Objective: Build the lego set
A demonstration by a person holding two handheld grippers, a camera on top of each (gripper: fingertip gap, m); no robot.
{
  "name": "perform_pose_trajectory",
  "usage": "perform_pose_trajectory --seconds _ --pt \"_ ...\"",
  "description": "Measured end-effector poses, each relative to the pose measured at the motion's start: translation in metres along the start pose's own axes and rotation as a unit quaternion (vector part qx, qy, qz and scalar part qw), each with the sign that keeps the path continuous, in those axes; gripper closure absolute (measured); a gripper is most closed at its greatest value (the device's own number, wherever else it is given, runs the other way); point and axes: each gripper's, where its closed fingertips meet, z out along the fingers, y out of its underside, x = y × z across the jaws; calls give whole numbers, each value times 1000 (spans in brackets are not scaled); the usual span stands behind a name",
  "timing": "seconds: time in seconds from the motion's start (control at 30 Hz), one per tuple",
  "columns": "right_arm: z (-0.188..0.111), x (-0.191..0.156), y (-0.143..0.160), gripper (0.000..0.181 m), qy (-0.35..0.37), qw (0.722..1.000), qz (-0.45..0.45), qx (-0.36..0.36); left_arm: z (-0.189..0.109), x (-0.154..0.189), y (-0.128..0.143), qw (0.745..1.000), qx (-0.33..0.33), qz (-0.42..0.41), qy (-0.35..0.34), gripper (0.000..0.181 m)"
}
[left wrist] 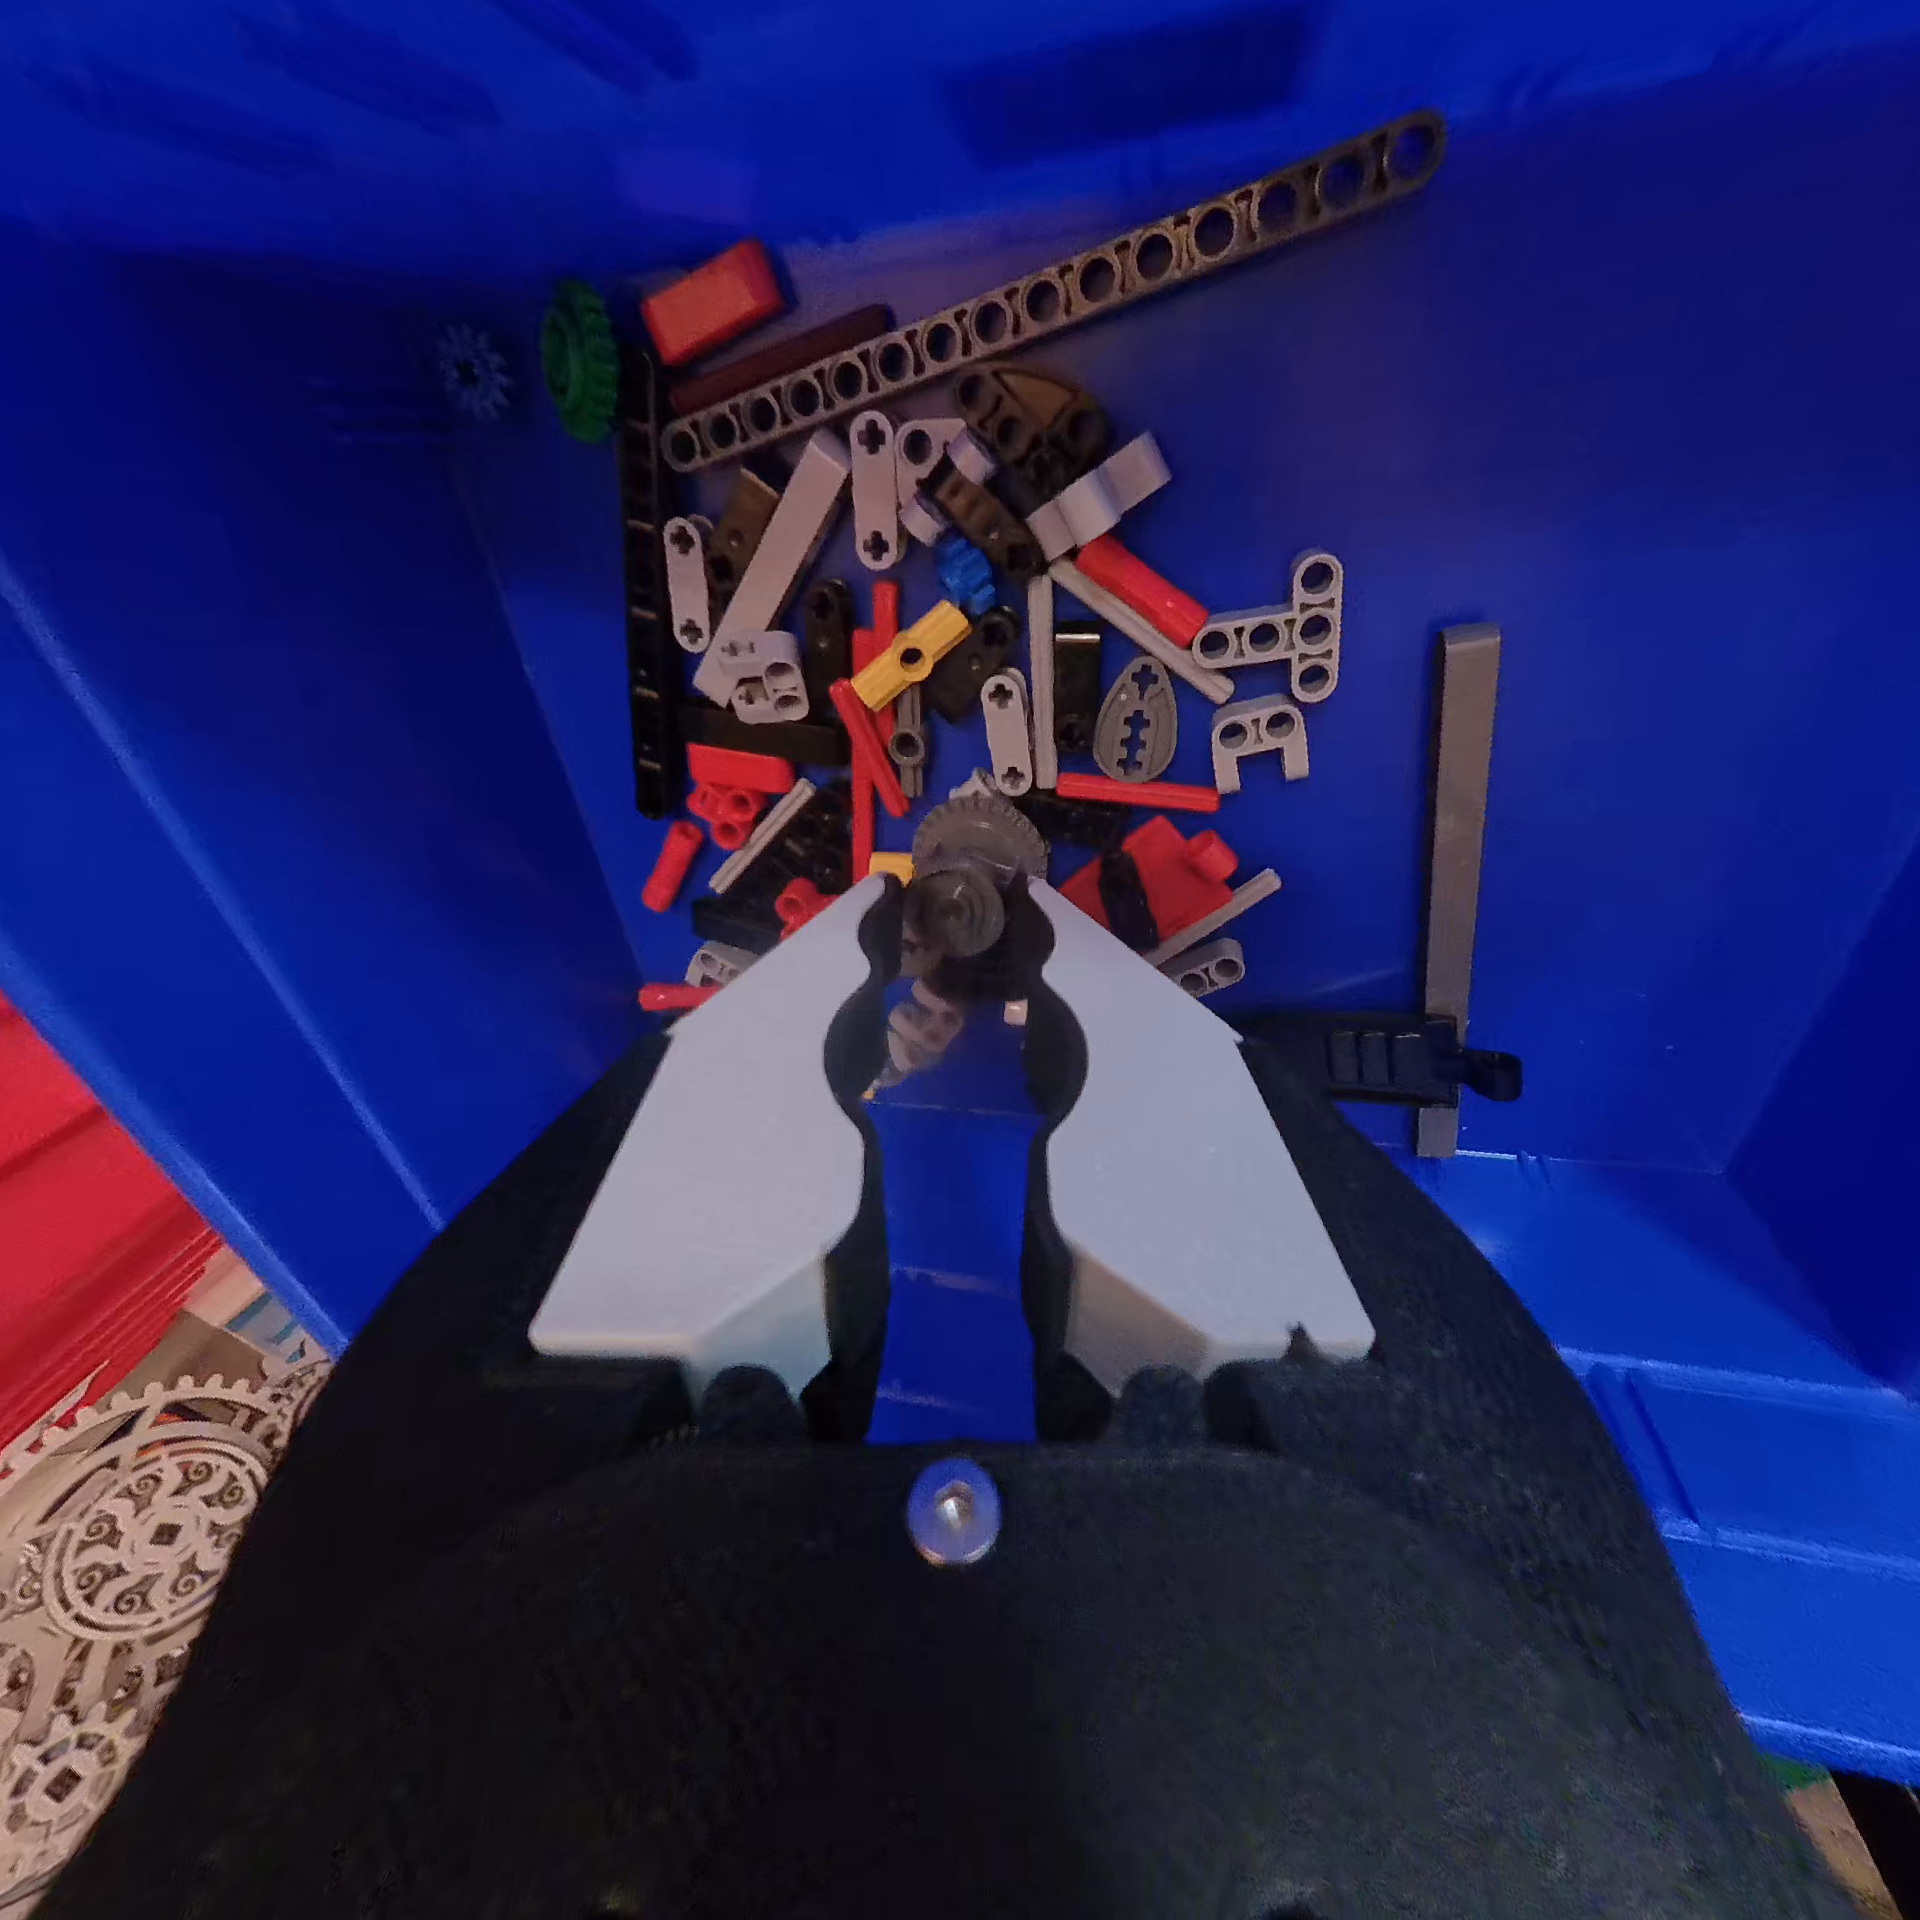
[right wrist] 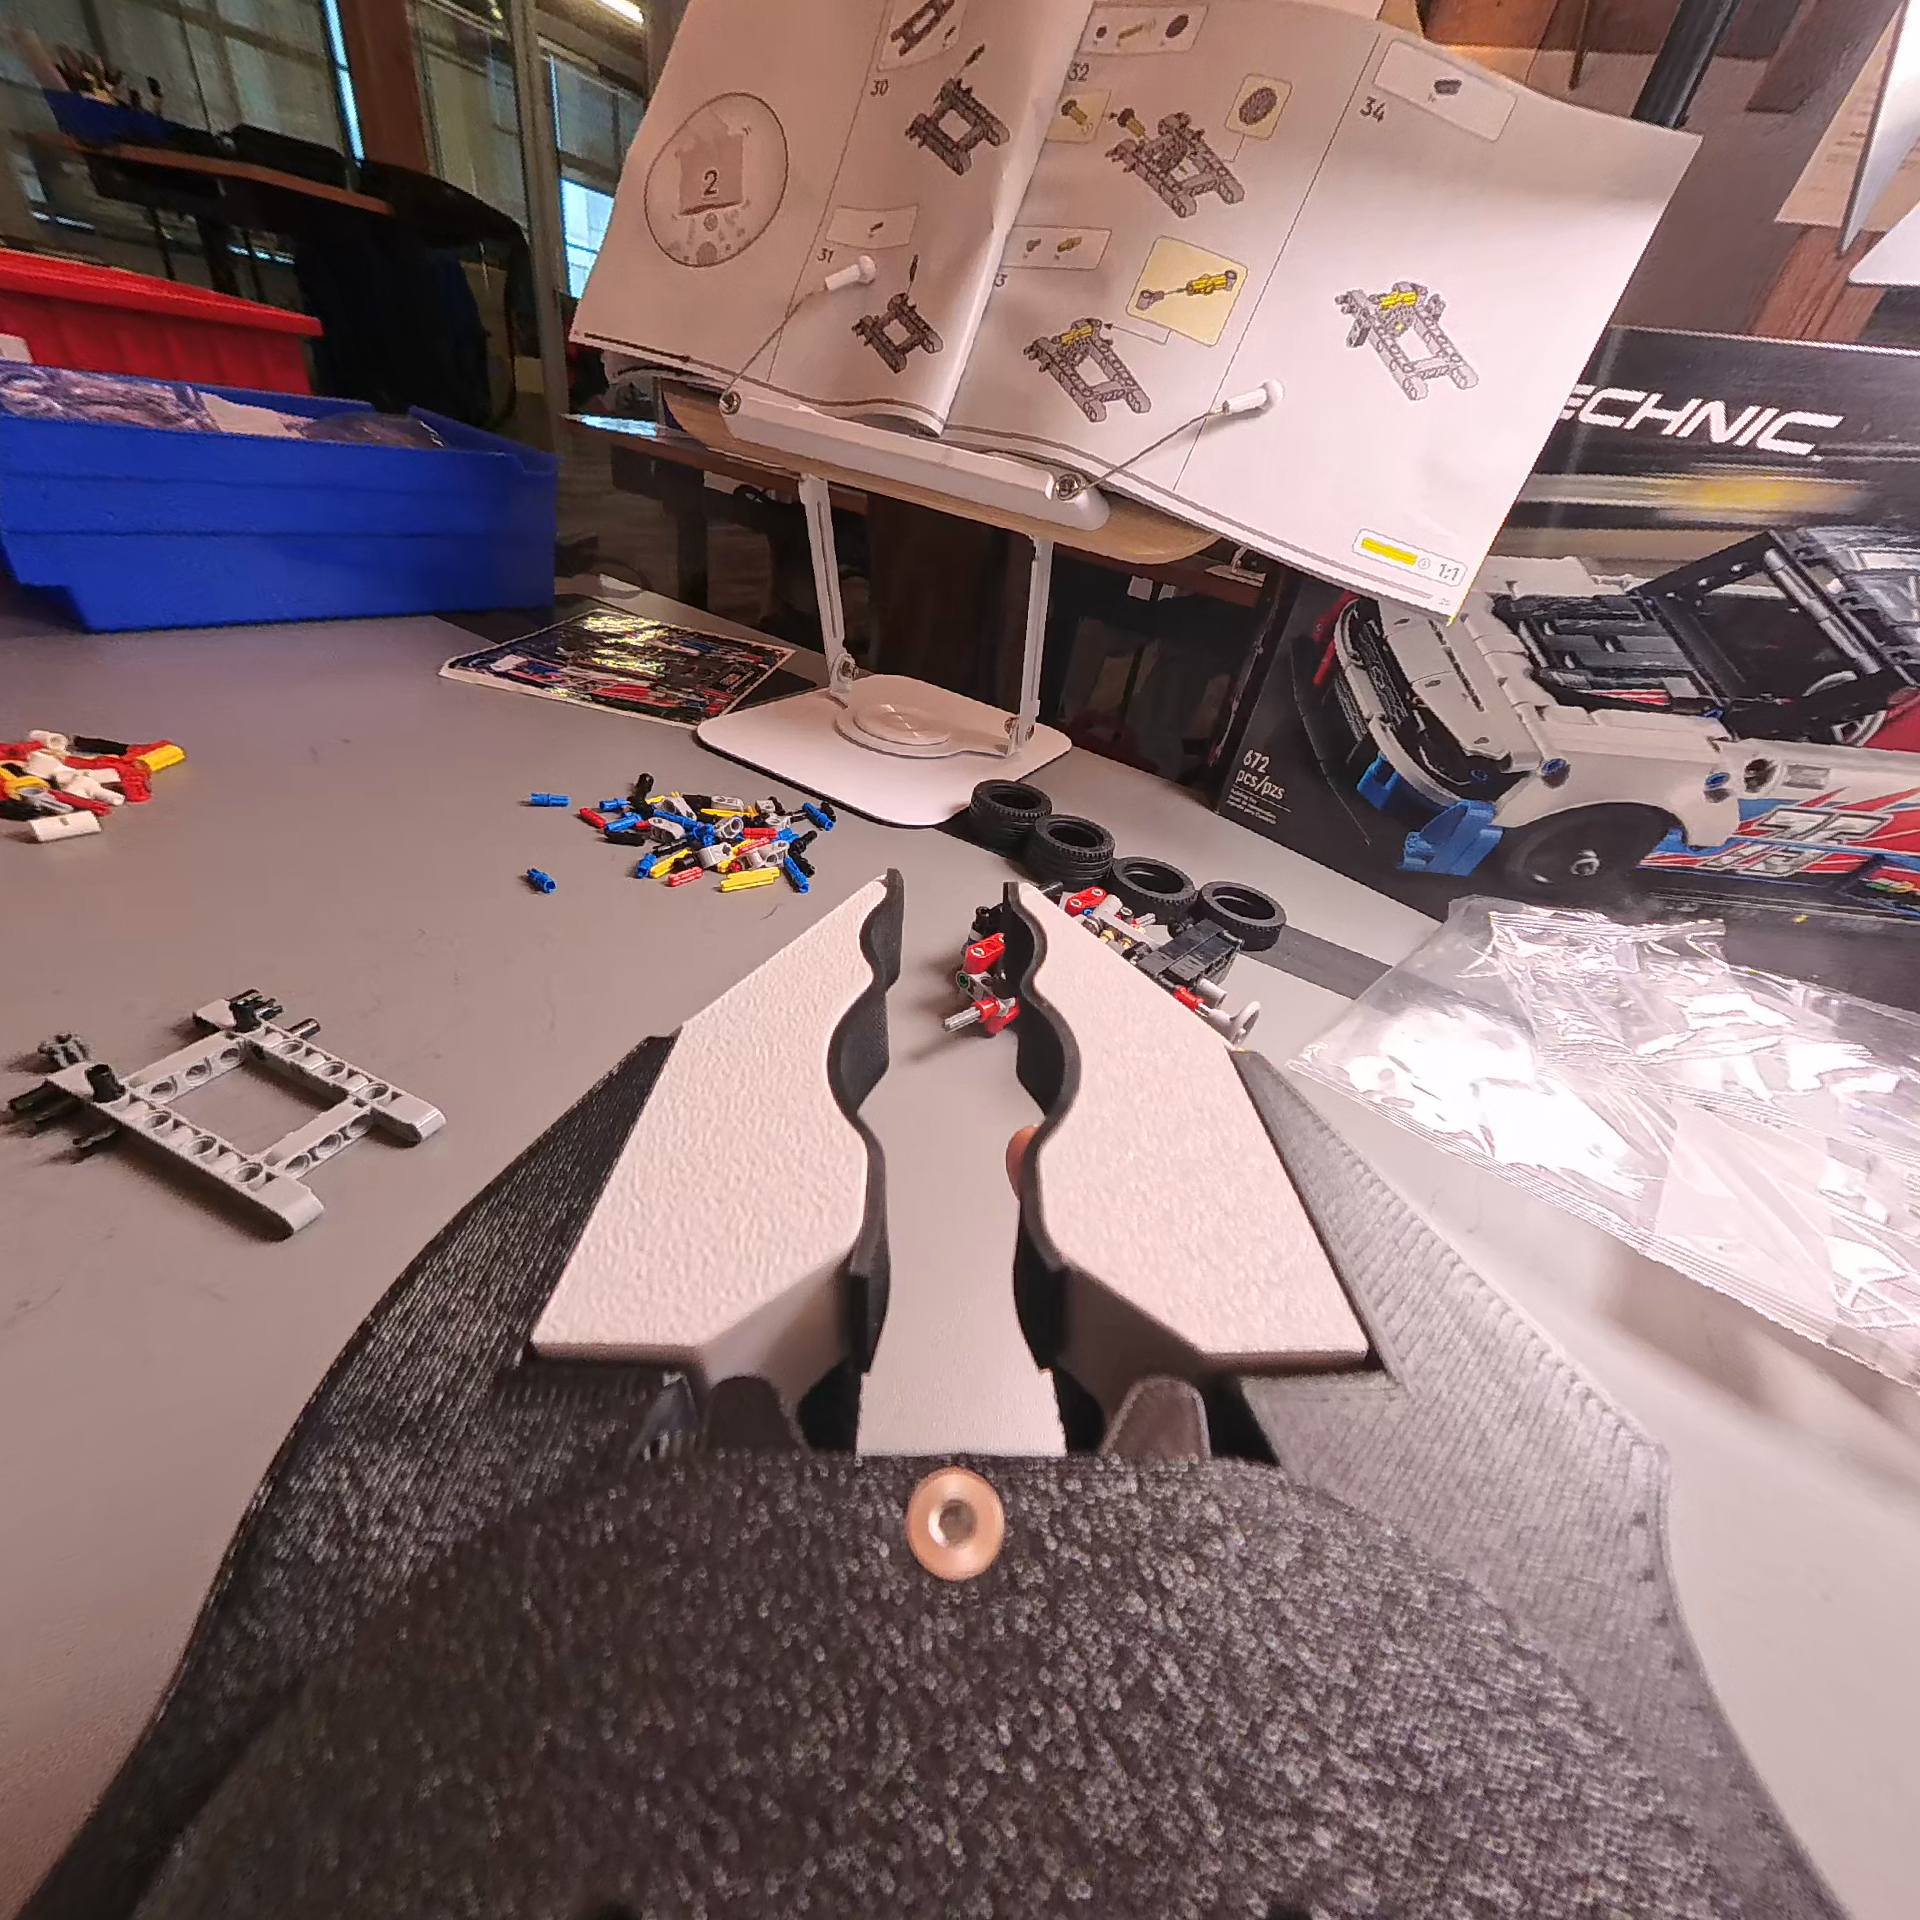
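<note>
In the left wrist view my left gripper [left wrist: 956,909] is shut on a small dark grey gear assembly [left wrist: 961,894], held inside a blue bin [left wrist: 312,727] just above a pile of loose lego parts [left wrist: 914,644]. A long grey holed beam [left wrist: 1049,301] lies at the back of the pile. In the right wrist view my right gripper [right wrist: 951,904] is open and empty, low over the grey table [right wrist: 364,935]. A small black, red and grey sub-assembly [right wrist: 1101,951] lies just beyond its fingertips. A grey rectangular frame [right wrist: 223,1107] lies to the left.
An instruction booklet [right wrist: 1091,239] stands open on a white stand [right wrist: 894,727]. Several black tyres [right wrist: 1122,868], a heap of small coloured pins [right wrist: 717,831], another heap at the left edge [right wrist: 73,779], the set's box [right wrist: 1610,675], clear plastic bags [right wrist: 1642,1101] and stacked blue and red bins [right wrist: 260,499] surround the work area. Across from one pair of fingers to the other is roughly 70 cm.
</note>
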Motion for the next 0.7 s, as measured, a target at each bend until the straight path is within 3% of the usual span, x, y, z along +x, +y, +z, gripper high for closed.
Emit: perform_pose_trajectory --seconds 0.3,0.4,0.57,0.7 --pt "0 0 1 164 0 1000 1 -1 -5 2 4 1000 13 -8 7 162" --pt "0 0 0 164 1 1000 1 -1 -14 7 -5 998 49 -16 27 161" --pt "0 0 0 164 1 1000 2 0 -35 18 -32 984 149 -43 85 141" --pt "1 0 1 164 0 1000 3 -2 -34 12 -33 984 152 -53 79 140"
